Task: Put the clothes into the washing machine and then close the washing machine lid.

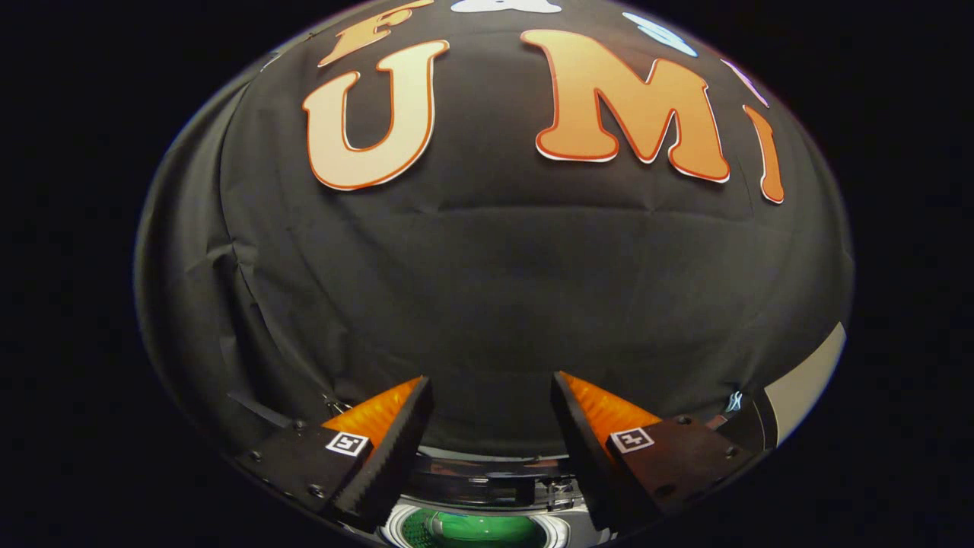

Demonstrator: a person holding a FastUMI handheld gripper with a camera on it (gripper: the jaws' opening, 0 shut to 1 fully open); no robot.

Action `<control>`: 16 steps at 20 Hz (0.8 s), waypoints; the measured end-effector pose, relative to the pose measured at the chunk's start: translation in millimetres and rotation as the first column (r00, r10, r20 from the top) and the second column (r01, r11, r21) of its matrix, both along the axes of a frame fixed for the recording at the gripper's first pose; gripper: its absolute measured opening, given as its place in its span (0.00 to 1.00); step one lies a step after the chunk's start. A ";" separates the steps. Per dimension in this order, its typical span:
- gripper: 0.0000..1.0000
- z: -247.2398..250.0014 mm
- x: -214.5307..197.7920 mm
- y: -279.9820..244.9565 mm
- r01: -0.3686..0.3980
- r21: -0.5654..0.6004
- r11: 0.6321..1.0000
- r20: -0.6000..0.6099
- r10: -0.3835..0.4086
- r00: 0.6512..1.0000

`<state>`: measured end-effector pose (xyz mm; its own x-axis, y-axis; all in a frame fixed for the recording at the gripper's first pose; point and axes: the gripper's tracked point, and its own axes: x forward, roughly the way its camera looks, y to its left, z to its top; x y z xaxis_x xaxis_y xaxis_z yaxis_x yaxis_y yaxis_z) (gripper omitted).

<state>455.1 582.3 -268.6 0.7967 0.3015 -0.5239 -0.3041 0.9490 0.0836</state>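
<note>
My gripper point(491, 388) is open, its two fingers spread wide with nothing between them, pointing at the black cloth wall. Below and between the fingers lies the washing machine point(487, 479), seen from above. Its round drum opening point(475, 527) has a pale rim, and green cloth point(472, 530) lies inside it. The raised lid edge point(487, 466) shows as a dark glossy band just behind the opening.
The black booth cloth point(487, 289) stands close ahead, beyond the fingers. A pale strip of wall or panel point(806, 380) sits to the right of the right finger.
</note>
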 end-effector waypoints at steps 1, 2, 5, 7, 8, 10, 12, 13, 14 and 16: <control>1.00 1.4 -2.8 -1.1 0.001 0.000 1.000 0.008 -0.001 1.000; 1.00 2.5 -9.7 -3.9 0.004 0.003 1.000 0.013 -0.004 1.000; 1.00 8.2 -40.3 -12.8 0.001 0.006 1.000 0.029 -0.001 1.000; 1.00 7.6 -57.0 -15.2 -0.003 0.003 1.000 0.032 0.003 0.999; 1.00 7.3 -64.7 -18.0 -0.007 0.000 1.000 0.035 0.007 0.999; 1.00 6.9 -78.9 -22.3 -0.005 0.006 1.000 0.045 0.004 0.999; 0.99 6.8 -90.7 -22.2 0.001 0.009 1.000 0.058 -0.001 0.998; 1.00 5.6 -95.4 -22.1 0.004 0.013 1.000 0.065 -0.005 0.998; 1.00 5.4 -100.4 -24.1 0.005 0.013 1.000 0.067 -0.006 0.998; 0.99 4.6 -112.4 -26.1 0.005 0.014 1.000 0.073 -0.006 0.997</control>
<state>342.7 556.2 -264.0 0.8343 0.3039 -0.4599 -0.3048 0.9495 0.0745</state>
